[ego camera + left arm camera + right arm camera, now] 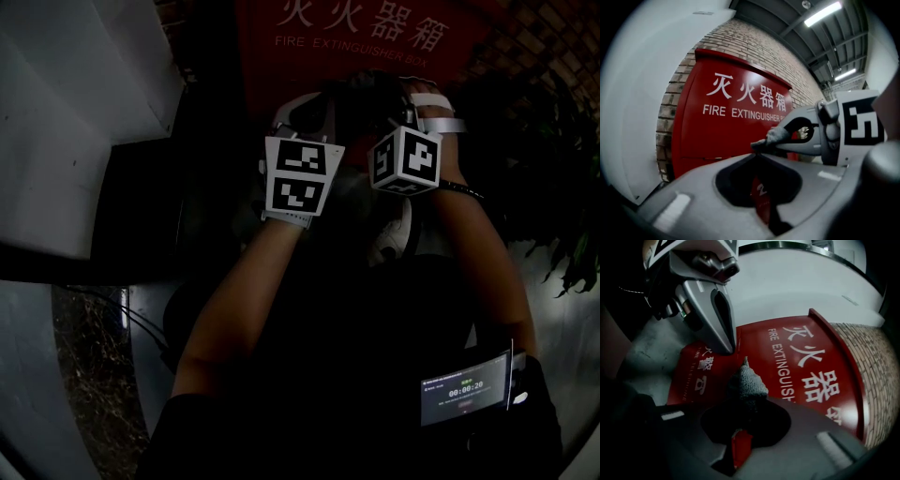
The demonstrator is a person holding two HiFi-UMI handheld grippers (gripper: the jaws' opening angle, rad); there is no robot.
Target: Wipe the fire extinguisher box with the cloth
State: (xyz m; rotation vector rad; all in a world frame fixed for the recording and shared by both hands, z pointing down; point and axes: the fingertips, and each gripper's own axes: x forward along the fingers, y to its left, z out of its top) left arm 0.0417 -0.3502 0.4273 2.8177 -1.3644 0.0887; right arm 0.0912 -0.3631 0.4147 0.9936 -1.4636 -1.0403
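A person holds two grippers up side by side in a dim space, facing a red fire extinguisher box (736, 126) that stands against a brick wall (754, 44). The right gripper (746, 398) has its jaws closed tight on a small bunched grey cloth (746, 379). The cloth pokes out past the jaw tips in a point toward the box's lettered red front. The left gripper (757, 153) sits just beside it, jaws pressed together with nothing between them. In the left gripper view the cloth hangs in front of the box's face, near the white lettering, but whether it touches the metal cannot be told. The step in hand looks like the approach to wiping: the cloth is gripped and aimed, with no stroke evidently begun. The next move likely calls for pressing the wad of cloth against the red panel and sweeping it across. That needs a firm grip so the small bundle does not slip out, and the hard jaw tips should be kept off the paint. The left gripper would need to be clear of the wiping path.
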